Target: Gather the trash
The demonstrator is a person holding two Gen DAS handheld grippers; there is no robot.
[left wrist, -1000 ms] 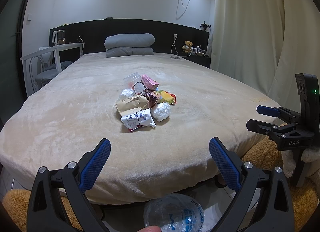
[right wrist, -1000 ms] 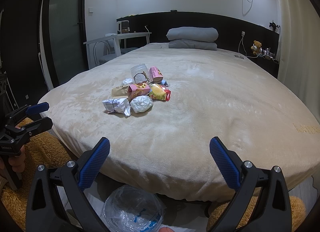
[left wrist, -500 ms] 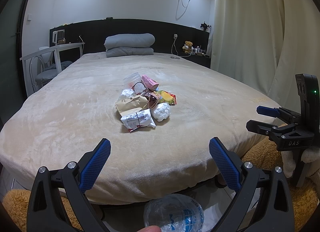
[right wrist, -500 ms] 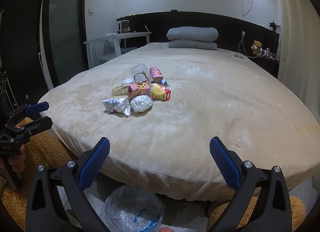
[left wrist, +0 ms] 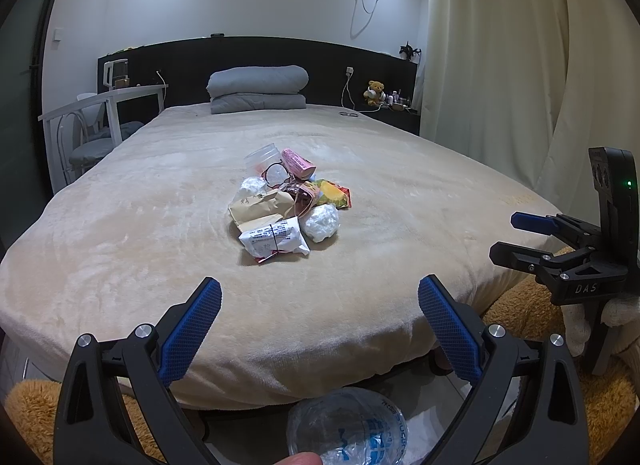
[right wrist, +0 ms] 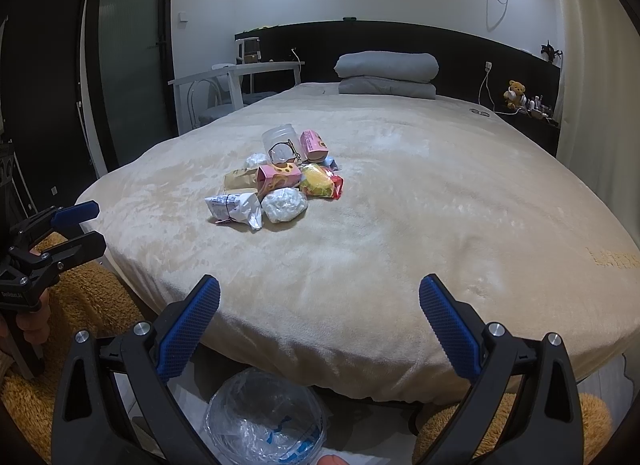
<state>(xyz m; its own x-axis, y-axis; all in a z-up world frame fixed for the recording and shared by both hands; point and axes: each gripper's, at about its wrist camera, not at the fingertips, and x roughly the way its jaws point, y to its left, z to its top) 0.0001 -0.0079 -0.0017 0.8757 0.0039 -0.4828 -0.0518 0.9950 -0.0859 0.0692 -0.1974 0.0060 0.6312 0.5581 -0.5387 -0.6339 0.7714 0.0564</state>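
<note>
A small pile of trash lies mid-bed on the beige blanket: a white printed wrapper, a crumpled white wad, a yellow-red snack bag, pink cartons, a clear plastic jar. My left gripper stands open at the foot of the bed, short of the pile. My right gripper is open too, further right. A bin lined with clear plastic sits on the floor below.
Grey folded bedding lies at the dark headboard. A white desk and chair stand left of the bed, a curtain to the right. A shelf with a teddy bear is at the far right. Orange furry rug covers the floor.
</note>
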